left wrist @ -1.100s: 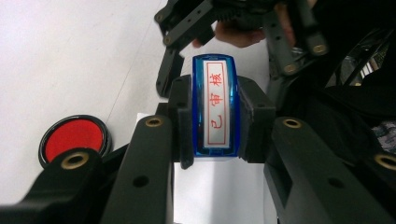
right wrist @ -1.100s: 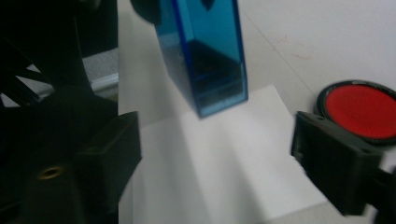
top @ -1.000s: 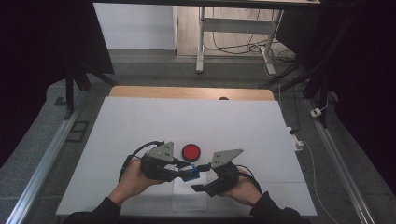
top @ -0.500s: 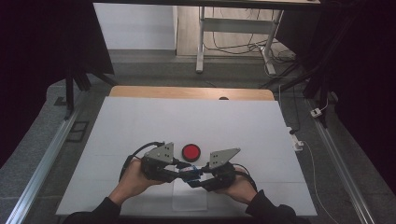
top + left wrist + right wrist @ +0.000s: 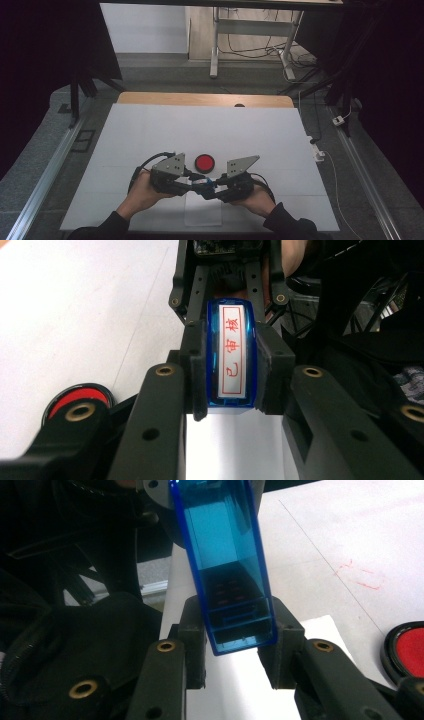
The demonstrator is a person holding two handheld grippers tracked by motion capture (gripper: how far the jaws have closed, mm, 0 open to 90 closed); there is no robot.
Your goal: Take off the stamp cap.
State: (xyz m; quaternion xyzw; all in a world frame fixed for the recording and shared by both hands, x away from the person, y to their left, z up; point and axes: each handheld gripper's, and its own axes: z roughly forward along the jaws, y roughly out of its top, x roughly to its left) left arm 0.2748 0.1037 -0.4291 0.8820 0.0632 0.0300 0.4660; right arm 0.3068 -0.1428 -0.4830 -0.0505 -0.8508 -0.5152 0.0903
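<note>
A clear blue stamp (image 5: 202,186) hangs just above the table between both grippers. Its end label, with red characters, faces the left gripper view as the blue stamp (image 5: 233,357). My left gripper (image 5: 232,365) is shut on that end, a pad pressing each side. In the right gripper view the blue stamp (image 5: 225,565) rises away from me, a dark insert inside it. My right gripper (image 5: 236,637) is shut on its near end. From above, the left gripper (image 5: 189,184) and right gripper (image 5: 215,189) point at each other.
A round red ink pad (image 5: 204,163) in a black rim lies on the white table (image 5: 210,130) just beyond the grippers, and shows as the red pad (image 5: 75,399) and red pad (image 5: 411,650). A small white sheet (image 5: 202,214) lies under the hands.
The right gripper has moved left, closing the gap to the left gripper, and now sits at the stamp's end. The left gripper and the red pad have hardly shifted.
</note>
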